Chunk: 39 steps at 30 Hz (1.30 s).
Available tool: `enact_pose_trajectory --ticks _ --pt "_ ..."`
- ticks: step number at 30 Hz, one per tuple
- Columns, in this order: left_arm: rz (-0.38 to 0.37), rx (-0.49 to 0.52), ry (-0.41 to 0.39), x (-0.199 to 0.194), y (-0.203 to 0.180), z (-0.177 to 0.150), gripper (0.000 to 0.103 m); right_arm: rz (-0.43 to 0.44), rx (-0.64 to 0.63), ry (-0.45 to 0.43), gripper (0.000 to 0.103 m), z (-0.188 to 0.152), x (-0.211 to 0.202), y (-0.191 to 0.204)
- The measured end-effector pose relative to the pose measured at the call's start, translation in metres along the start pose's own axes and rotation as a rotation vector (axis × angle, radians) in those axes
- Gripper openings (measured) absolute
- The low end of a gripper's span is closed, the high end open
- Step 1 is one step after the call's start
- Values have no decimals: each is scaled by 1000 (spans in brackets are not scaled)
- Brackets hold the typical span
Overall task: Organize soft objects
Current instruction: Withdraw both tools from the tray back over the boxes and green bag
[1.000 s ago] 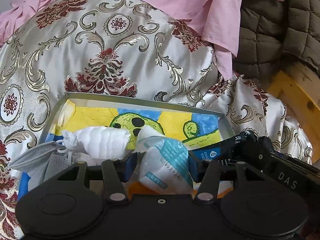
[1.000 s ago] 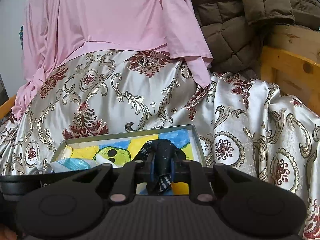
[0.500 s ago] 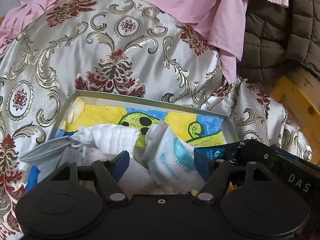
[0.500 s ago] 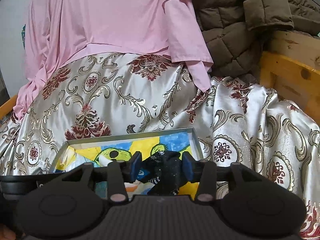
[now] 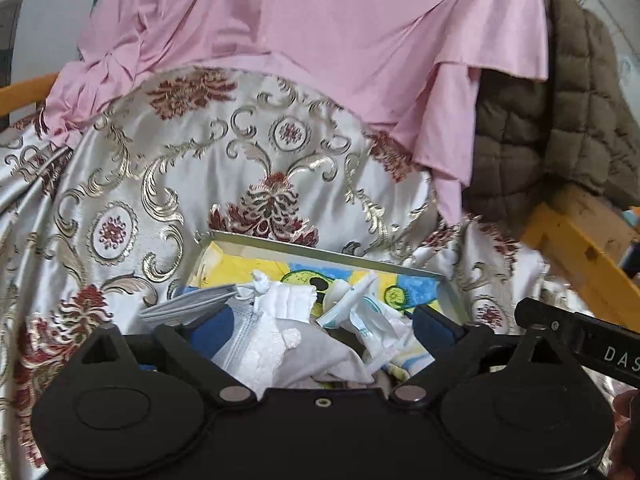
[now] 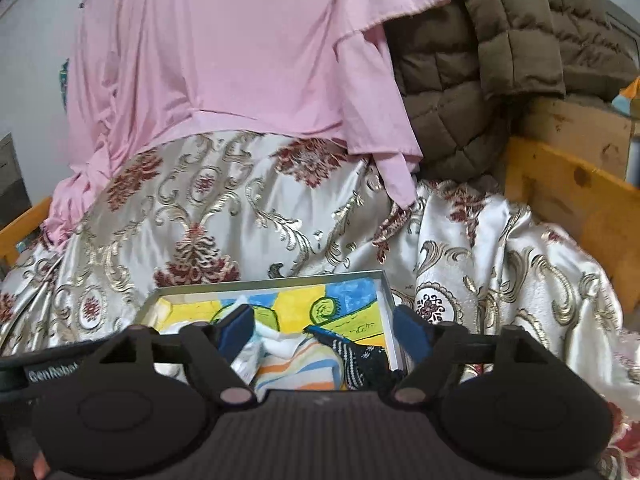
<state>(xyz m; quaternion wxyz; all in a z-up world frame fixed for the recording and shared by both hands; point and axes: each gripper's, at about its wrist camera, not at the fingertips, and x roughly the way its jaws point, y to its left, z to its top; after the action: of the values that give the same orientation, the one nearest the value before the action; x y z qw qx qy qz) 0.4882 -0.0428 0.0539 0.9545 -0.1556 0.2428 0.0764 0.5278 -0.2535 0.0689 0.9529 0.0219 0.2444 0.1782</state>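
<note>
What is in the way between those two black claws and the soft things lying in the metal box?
Nothing visible. The left gripper hangs open right over the white cloth bundle and crumpled packet in the tray. The right gripper is open above the dark sock and striped cloth, with only air between.

Metal tray (image 5: 328, 255) with yellow-blue drawing on bottom, resting on patterned cloth. Inside tray: white cloth bundle (image 5: 288, 304) left of crumpled white-blue packet (image 5: 362, 314); striped cloth (image 6: 298, 364), dark patterned sock (image 6: 358, 360) at tray's right wall.
</note>
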Motion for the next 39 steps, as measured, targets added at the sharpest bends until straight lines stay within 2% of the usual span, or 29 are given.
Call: enact_pose_trajectory --ticks 10,17,24,28,39 --pt "-33 26 -84 -89 18 -10 102 -16 -84 -69 93 -16 -87 30" --pt "-21 60 -134 -139 29 -22 102 -2 -104 -105 96 -29 -130 54" --pt "35 62 -176 -177 39 -39 102 11 -92 -136 102 -40 -159 64" --pt "50 104 -202 -197 42 -54 102 9 -93 -151 103 -49 -173 68" --pt "82 144 -183 -222 55 -102 102 0 -121 -136 103 -89 -202 78"
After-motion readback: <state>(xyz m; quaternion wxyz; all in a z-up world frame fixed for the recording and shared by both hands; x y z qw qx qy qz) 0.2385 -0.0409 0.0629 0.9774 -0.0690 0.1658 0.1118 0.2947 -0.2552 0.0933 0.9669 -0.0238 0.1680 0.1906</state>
